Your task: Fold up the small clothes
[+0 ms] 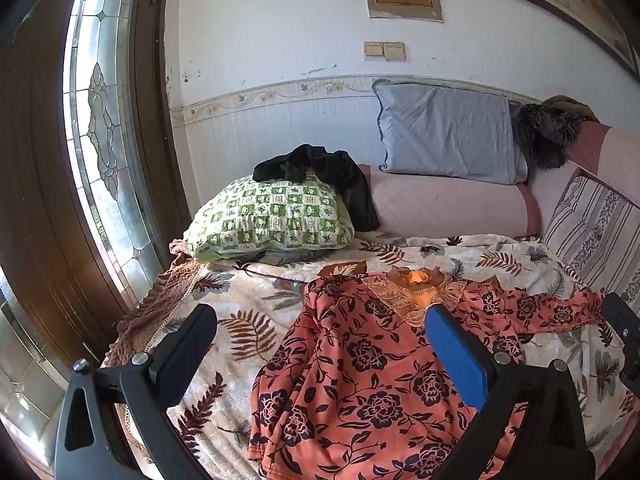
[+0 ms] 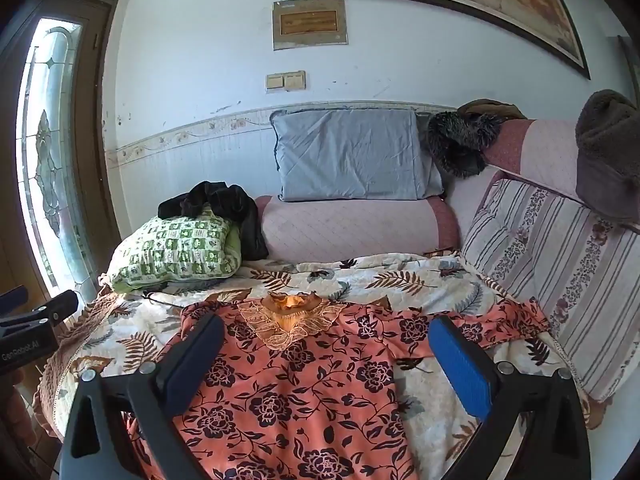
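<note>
An orange top with dark flowers and a lace collar (image 1: 360, 360) lies spread on the leaf-print blanket (image 1: 248, 312); it also shows in the right wrist view (image 2: 296, 392). One sleeve (image 2: 492, 328) stretches to the right; the left side is bunched. My left gripper (image 1: 320, 328) is open and empty above the top's left half. My right gripper (image 2: 326, 338) is open and empty above the top's chest and right side. The right gripper's body shows at the left view's right edge (image 1: 622, 332); the left gripper's body shows at the right view's left edge (image 2: 36, 320).
A green checked pillow (image 1: 268, 220) with a black garment (image 1: 320, 168) on it lies at the back left. A blue-grey pillow (image 1: 448, 136) leans on the wall above a pink bolster (image 1: 448, 208). A striped cushion (image 2: 552, 264) stands at the right. A glass door (image 1: 100, 120) is on the left.
</note>
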Motion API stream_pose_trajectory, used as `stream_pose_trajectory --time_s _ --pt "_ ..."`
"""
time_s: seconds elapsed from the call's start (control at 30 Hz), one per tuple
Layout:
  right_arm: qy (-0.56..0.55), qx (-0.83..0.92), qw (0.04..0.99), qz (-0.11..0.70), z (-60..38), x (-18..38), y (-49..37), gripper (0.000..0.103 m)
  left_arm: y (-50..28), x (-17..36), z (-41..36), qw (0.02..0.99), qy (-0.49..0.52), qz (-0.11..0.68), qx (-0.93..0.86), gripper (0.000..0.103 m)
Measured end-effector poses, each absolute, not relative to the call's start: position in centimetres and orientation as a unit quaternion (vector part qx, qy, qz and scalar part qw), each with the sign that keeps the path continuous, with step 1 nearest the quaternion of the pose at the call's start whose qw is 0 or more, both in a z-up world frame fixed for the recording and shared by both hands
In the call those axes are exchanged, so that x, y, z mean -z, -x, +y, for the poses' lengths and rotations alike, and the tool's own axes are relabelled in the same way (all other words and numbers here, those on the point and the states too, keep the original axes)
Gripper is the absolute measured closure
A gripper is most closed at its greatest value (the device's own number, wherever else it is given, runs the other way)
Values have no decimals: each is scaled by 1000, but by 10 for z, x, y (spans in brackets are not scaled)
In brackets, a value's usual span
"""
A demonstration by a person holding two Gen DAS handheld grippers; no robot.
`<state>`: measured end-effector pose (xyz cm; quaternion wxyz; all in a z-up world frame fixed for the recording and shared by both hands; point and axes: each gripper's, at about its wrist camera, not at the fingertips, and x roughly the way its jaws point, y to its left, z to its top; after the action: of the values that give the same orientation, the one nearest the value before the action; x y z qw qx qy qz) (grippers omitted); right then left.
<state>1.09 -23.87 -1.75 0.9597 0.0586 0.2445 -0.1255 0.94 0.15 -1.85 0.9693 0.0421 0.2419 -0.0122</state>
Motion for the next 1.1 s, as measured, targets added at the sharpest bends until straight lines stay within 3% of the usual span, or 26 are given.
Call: stream_pose_trajectory --time_s 0.43,0.53,1.1 --pt "-60 123 962 236 -216 5 41 0 -12 24 3 970 -45 240 12 0" --pt "-51 111 972 201 -215 5 44 0 -11 24 2 969 -46 241 13 0" --pt "-46 109 969 217 -207 12 37 0 -16 33 -1 967 -49 248 17 0"
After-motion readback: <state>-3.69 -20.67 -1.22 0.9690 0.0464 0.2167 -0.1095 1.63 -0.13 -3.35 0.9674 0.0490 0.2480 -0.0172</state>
